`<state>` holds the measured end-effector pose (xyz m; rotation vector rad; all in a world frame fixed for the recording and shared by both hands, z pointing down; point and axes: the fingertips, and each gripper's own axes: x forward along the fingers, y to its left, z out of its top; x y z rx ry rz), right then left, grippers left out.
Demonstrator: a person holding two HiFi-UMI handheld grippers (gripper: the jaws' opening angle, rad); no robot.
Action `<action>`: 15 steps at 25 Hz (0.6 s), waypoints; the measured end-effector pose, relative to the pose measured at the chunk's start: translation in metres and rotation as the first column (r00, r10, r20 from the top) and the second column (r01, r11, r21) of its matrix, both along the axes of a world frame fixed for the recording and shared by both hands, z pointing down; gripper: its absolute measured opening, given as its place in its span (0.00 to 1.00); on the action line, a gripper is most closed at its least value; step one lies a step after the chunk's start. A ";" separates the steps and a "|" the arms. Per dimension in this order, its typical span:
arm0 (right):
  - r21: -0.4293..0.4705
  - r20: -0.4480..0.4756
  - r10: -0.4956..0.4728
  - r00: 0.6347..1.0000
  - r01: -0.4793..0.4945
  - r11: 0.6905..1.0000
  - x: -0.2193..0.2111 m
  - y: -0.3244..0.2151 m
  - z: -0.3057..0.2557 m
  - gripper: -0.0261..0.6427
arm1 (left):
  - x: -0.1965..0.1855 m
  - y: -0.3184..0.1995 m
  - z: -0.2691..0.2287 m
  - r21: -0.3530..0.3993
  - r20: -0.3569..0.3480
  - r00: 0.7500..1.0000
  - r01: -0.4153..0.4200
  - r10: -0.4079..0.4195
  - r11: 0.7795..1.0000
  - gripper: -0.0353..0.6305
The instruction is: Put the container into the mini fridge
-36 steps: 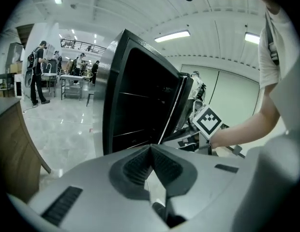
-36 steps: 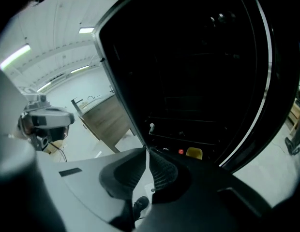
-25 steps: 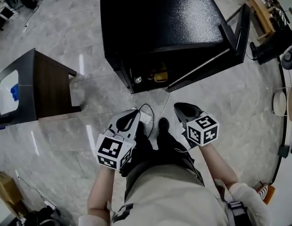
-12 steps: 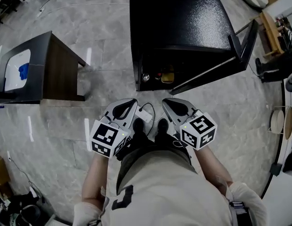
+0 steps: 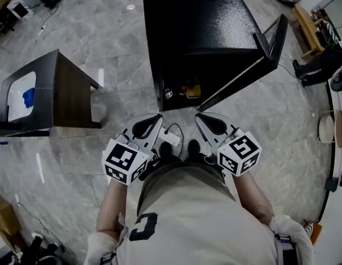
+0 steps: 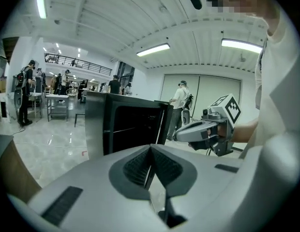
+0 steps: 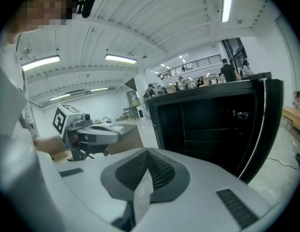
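The black mini fridge stands on the floor ahead, its door swung open to the right. Inside it I see a yellow item and a small silver item. A white container with something blue in it lies on the low dark table at the left. My left gripper and right gripper hover side by side in front of the fridge, both shut with nothing between the jaws. The left gripper view and the right gripper view show the pads pressed together, the fridge beyond.
A white power strip with a black cable lies on the marble floor by the person's shoes. Round stools and wooden furniture stand at the right. A cardboard box sits at the lower left. People stand far off.
Both grippers have risen a little and drawn slightly closer together in front of the fridge. They stay shut and empty. The fridge door is still open.
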<state>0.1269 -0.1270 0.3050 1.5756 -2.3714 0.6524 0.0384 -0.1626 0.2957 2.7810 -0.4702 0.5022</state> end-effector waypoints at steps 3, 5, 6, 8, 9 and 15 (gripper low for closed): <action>-0.001 -0.019 0.045 0.999 -0.045 0.999 0.007 0.012 -0.003 0.08 | 0.007 0.008 -0.005 0.016 0.001 0.999 -0.050 0.050 0.999 0.13; -0.015 -0.026 0.066 0.998 -0.066 0.998 0.005 0.021 0.000 0.08 | 0.002 0.015 -0.004 0.020 0.015 0.998 -0.069 0.069 0.997 0.13; -0.019 -0.027 0.068 0.997 -0.069 0.997 0.002 0.024 0.001 0.08 | -0.002 0.017 -0.004 0.021 0.019 0.997 -0.073 0.073 0.997 0.13; -0.010 -0.030 0.057 0.998 -0.057 0.998 -0.005 0.025 -0.001 0.08 | -0.011 0.016 -0.006 0.022 0.017 0.998 -0.068 0.068 0.997 0.13; 0.001 -0.033 0.045 0.998 -0.045 0.999 -0.010 0.024 -0.003 0.08 | -0.015 0.015 -0.007 0.023 0.015 0.998 -0.059 0.058 0.998 0.13; 0.047 -0.026 -0.055 0.998 0.056 0.997 -0.027 0.029 -0.013 0.08 | -0.025 0.020 -0.017 0.048 0.014 0.999 0.028 -0.029 0.998 0.13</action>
